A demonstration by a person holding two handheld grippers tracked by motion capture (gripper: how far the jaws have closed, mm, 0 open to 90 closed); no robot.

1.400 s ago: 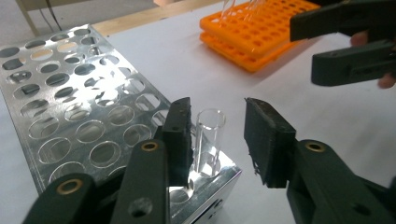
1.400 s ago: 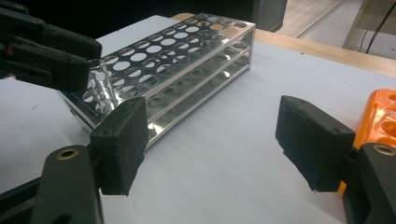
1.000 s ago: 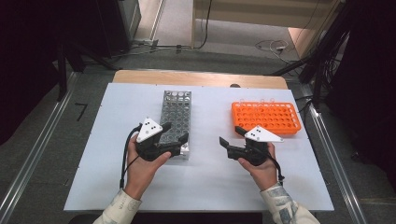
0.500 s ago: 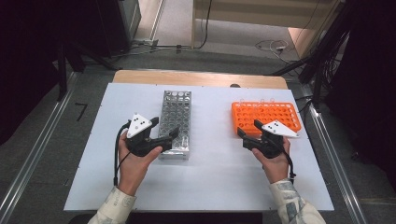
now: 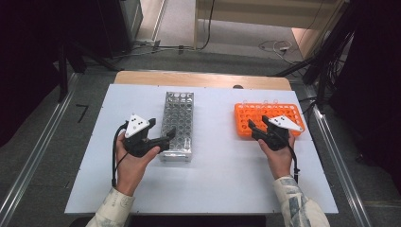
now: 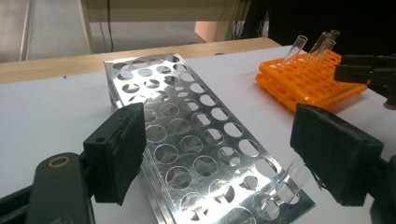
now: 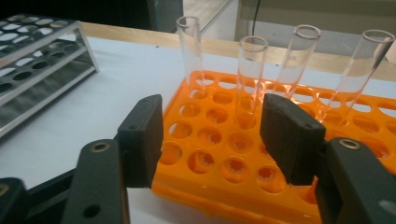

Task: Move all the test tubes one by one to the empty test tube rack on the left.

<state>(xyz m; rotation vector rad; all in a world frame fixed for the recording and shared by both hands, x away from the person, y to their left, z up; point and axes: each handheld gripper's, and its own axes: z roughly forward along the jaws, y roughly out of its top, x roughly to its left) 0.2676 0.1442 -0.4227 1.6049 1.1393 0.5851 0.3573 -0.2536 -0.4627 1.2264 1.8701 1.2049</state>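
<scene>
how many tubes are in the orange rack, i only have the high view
Observer: Four tubes stand in the far rows of the orange rack.
Operator: any in the metal rack
Observer: One tube, tilted, in a near corner hole of the metal rack.
Operator: right gripper on a tube yet
Observer: No. The right gripper has jaws that have just been closing but are open, with no tube between them.

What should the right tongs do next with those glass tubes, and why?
Probably ease forward over the orange rack until the second tube from the left sits between the pads. The right tongs, whose jaws have just been closing with nothing between them, are short of that tube.
</scene>
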